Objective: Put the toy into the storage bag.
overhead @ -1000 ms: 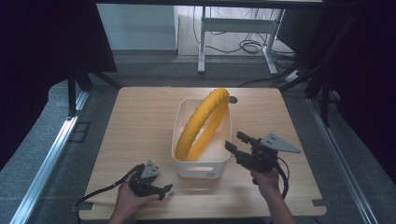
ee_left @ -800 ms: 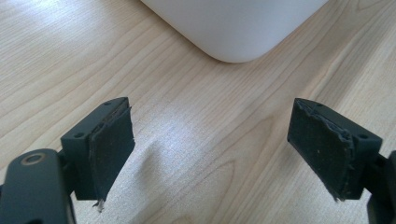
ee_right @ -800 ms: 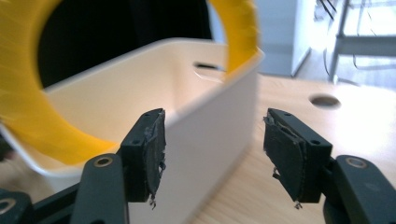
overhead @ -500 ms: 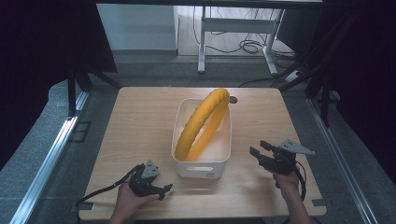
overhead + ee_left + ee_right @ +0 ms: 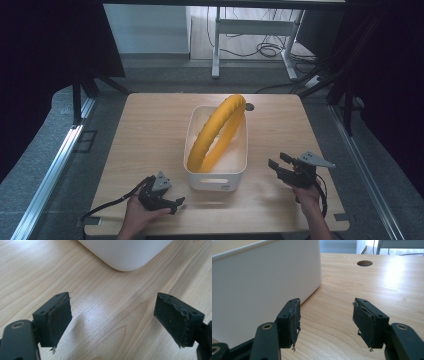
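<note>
A white plastic bin stands in the middle of the wooden table. A thick yellow ring leans in it, its top sticking over the far rim. My left gripper rests low near the front edge, left of the bin, open with nothing between its jaws; the bin's rounded corner lies just ahead of it. My right gripper hovers right of the bin, open and empty, with the bin's side wall close on its left.
A round cable hole sits in the tabletop behind the bin, also seen as a hole ahead of the right gripper. Cables trail from both grippers. A metal rail runs along the floor at left.
My right gripper has drawn back from beside the bin toward the right and the front edge. The left gripper, bin and ring stayed where they were.
</note>
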The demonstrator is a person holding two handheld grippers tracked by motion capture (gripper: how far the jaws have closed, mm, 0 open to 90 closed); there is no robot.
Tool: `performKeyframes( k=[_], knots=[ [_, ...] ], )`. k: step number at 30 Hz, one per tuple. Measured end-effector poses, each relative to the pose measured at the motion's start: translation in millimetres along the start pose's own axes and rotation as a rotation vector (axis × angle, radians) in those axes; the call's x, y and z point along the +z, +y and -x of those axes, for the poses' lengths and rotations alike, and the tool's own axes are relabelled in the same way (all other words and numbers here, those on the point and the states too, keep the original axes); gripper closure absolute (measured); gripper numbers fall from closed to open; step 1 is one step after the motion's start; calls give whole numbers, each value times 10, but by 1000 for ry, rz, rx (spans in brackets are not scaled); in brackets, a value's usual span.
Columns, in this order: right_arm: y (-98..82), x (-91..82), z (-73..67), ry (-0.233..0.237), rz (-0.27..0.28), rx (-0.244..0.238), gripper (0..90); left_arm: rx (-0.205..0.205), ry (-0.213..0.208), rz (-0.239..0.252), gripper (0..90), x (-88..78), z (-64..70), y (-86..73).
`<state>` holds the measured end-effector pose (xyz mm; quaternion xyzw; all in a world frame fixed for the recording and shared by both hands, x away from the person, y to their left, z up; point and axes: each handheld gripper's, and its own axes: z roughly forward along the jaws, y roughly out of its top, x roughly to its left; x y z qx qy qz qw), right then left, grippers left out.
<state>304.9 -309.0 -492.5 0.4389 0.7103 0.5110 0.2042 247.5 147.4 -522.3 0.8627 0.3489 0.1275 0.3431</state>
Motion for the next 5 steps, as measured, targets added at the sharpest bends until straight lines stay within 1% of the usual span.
performKeyframes(
  k=[2,5],
  knots=[
    [-10,3,2,-5,-2,-7,388,-5,-3,4,147,-8,-4,4],
    [-24,4,8,1,-2,-2,384,-7,0,3,147,-5,-11,8]
  ],
)
